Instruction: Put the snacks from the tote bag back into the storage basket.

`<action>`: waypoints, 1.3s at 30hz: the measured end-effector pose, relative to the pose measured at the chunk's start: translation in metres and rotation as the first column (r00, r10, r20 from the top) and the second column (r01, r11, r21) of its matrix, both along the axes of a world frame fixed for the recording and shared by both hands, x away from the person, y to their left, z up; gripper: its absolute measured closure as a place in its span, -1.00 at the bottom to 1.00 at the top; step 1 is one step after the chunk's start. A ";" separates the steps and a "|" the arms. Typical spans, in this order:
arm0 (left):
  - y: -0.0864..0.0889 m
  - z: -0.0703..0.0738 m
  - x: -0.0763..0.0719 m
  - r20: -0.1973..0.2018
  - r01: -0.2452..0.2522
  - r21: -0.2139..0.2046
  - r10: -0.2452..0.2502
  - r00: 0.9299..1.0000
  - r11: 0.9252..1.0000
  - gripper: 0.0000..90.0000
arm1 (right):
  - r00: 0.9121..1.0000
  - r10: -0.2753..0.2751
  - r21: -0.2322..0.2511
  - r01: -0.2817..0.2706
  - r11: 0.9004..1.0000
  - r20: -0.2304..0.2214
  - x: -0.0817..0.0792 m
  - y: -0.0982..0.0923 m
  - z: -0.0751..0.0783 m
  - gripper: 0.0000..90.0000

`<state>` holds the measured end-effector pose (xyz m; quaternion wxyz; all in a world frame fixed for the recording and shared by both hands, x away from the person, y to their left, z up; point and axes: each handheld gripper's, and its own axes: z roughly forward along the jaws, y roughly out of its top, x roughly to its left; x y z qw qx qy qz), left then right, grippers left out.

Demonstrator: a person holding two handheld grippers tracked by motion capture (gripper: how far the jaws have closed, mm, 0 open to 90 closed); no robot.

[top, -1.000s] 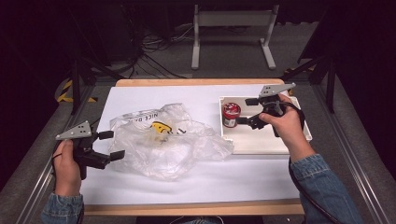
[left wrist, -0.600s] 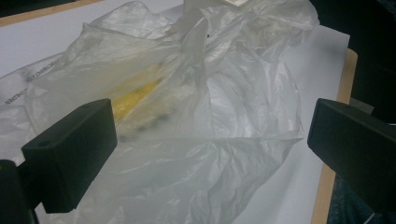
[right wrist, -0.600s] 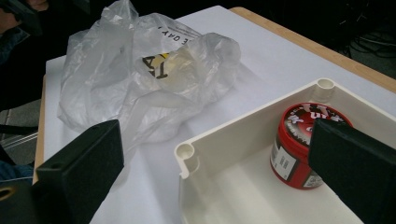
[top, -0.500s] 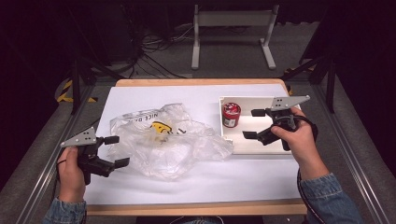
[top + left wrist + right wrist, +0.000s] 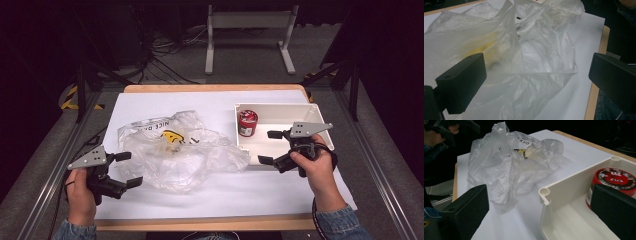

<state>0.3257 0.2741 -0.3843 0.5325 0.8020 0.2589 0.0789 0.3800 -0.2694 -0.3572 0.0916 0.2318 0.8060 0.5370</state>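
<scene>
Left gripper (image 5: 124,170) sits at lower left of the high view, jaws spread wide, nothing between them, tips just beside the near-left edge of the plastic bag (image 5: 180,152). Its own view has both black jaws far apart at the bottom corners, the crumpled clear bag (image 5: 524,62) taking up the middle, a yellow patch showing through at left. Right gripper (image 5: 271,147) at centre right of the high view, jaws likewise wide and empty, poised over the near-left part of the white tray (image 5: 310,112). Red can (image 5: 247,123) stands upright in the tray's far-left corner, apart from the jaws. Right gripper view: tray corner (image 5: 546,195) at centre, red can (image 5: 614,181) at right edge partly behind the right jaw, bag (image 5: 511,167) heaped at upper left on the white sheet (image 5: 574,152). Bag lies mid-table, its right edge near the tray's left wall; whether they touch, cannot tell. White sheet (image 5: 150,102) covers the wooden table (image 5: 210,88).
</scene>
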 end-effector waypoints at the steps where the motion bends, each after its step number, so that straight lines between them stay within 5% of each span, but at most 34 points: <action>1: 0.001 -0.004 -0.003 0.001 0.007 -0.018 -0.007 1.000 1.000 -0.95 | 1.000 -0.001 -0.006 0.001 1.000 -0.011 -0.001 0.001 -0.004 -0.96; 9: 0.003 -0.015 -0.003 -0.013 0.003 -0.027 -0.004 1.000 1.000 -0.95 | 1.000 -0.009 -0.008 0.009 1.000 0.012 -0.008 0.005 -0.015 -0.95; 20: -0.001 -0.021 -0.001 -0.003 0.014 -0.017 -0.014 1.000 1.000 -0.95 | 0.998 0.048 -0.028 -0.049 0.998 -0.046 -0.008 0.007 -0.046 -0.98; 30: 0.000 -0.031 0.003 -0.011 0.020 -0.037 -0.020 1.000 0.999 -0.95 | 0.998 0.025 -0.044 -0.028 0.999 -0.059 -0.009 0.009 -0.068 -0.99; 39: -0.001 -0.037 0.006 -0.014 0.015 -0.019 -0.015 1.000 1.000 -0.95 | 0.996 0.016 -0.086 -0.023 0.996 -0.088 -0.013 0.014 -0.073 -0.94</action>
